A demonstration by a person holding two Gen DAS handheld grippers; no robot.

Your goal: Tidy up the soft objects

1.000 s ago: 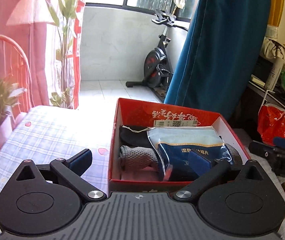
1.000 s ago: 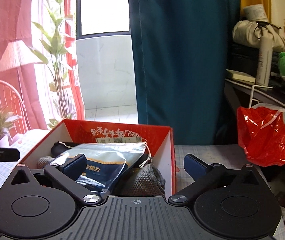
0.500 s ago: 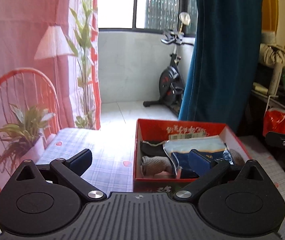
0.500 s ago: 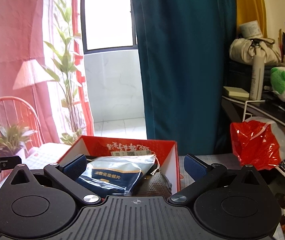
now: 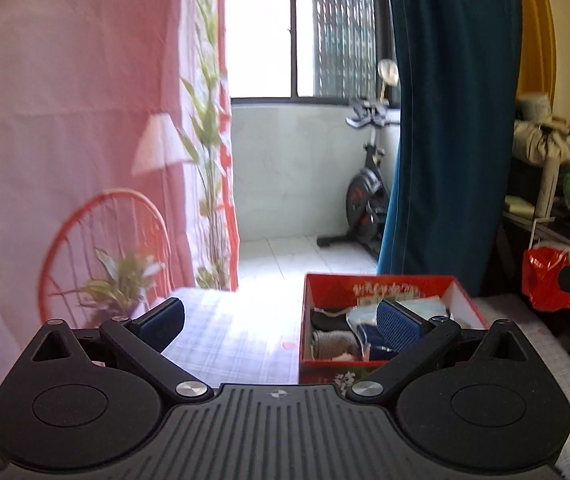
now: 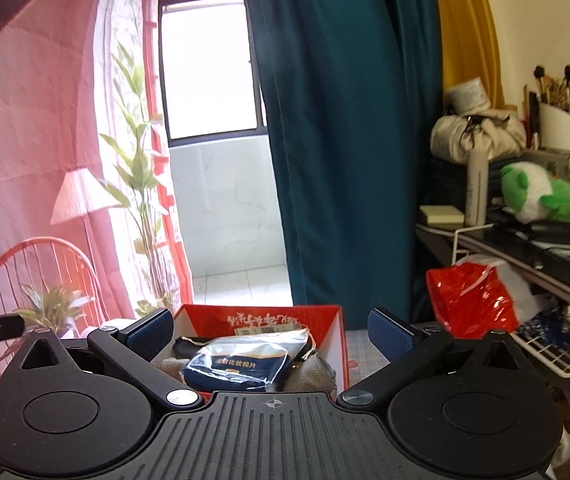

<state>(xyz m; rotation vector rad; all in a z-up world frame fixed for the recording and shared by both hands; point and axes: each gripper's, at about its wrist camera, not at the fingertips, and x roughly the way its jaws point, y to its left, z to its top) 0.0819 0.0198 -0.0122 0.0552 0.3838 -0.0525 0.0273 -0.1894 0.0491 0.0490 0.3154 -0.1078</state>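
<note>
We cannot see the near wall of the red cardboard box from the right wrist view, because the gripper body covers it, and the left wrist view is blurred enough that the print on the box's inner wall cannot be read. In the left wrist view one blue pad of the left gripper overlaps the box contents and hides part of them. Of each opposite gripper we catch only a dark tip at the picture's edge.

The box sits on a table covered with a pale checked cloth. Beyond it we see a teal curtain, a pink curtain, a red wire chair with a potted plant in front of it, and an exercise bike on a tiled balcony. To the right stands a cluttered shelf with a green and white plush toy, and a crumpled red plastic bag hangs near it.

Inside the box a clear packet with a dark blue label lies on top, with grey knitted fabric and a black item beside and beneath it.

The left gripper is held above the cloth with its fingers spread wide and nothing between them. The right gripper hangs in front of the box, likewise spread and empty.
</note>
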